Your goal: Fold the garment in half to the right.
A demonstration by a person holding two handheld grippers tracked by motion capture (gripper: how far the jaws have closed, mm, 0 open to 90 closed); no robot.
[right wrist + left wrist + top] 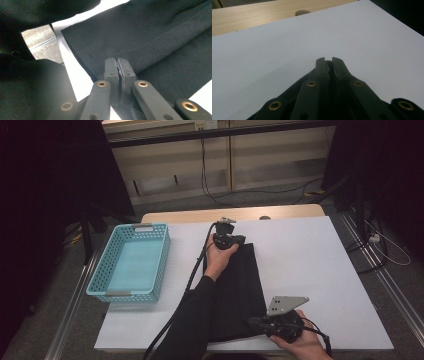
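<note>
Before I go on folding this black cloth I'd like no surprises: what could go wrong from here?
The left hand-held gripper pinches only the far edge of the black cloth, so that thin bite may slip. The right hand-held gripper holds the near edge close to the table's front; slack could slide off. The left cable lies beside the cloth and might drag it.

In the right gripper view, the right gripper [119, 65] has its two black jaws pressed together over the near edge of a black cloth [155, 37], which lies folded on the white surface [75, 72].
</note>
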